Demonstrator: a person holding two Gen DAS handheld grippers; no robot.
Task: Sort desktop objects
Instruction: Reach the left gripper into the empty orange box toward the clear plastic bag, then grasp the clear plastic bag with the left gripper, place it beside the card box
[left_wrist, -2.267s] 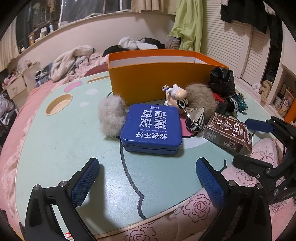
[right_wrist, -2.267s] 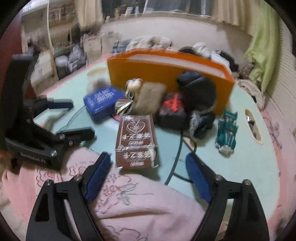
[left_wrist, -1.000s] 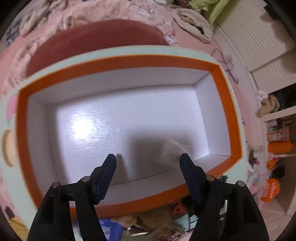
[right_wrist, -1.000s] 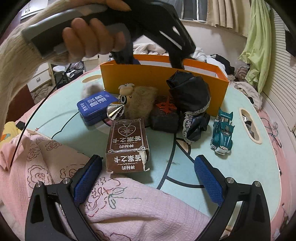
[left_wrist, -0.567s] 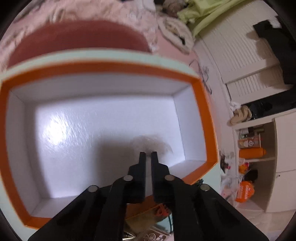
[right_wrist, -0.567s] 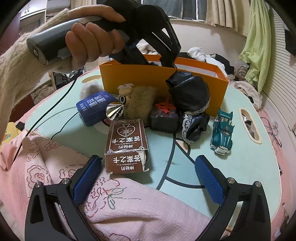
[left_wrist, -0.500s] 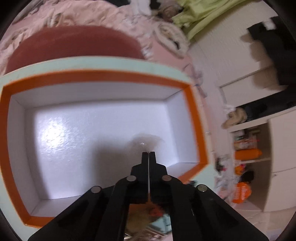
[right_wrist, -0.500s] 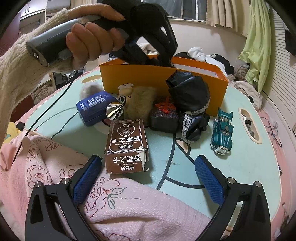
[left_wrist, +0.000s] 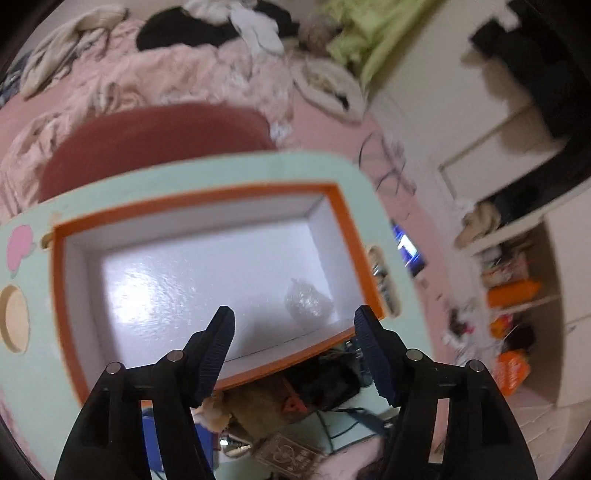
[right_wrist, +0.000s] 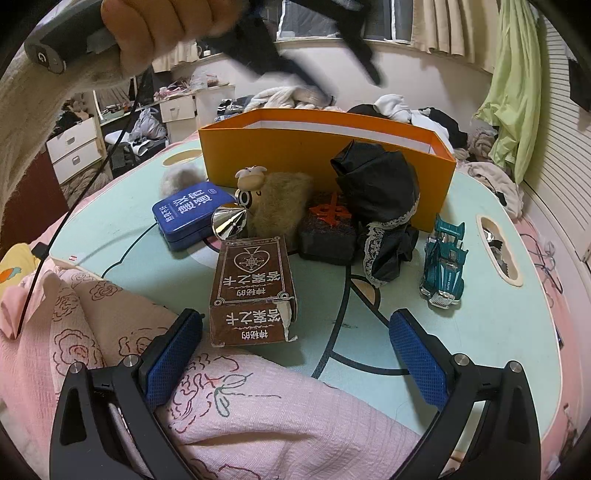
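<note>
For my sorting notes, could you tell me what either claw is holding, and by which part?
Nothing is held. The left claw is opening above the orange box with nothing between its pads; the right claw is open.

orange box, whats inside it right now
One small grey fluffy ball lies on the orange cardboard box's white floor, in its right near corner. The strip under the near wall is hidden.

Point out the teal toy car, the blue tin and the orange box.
teal toy car (right_wrist: 445, 263): right wrist view, on its roof.
blue tin (right_wrist: 192, 211): right wrist view, middle of its lid.
orange box (right_wrist: 295, 155): right wrist view, on its near outer wall.
</note>
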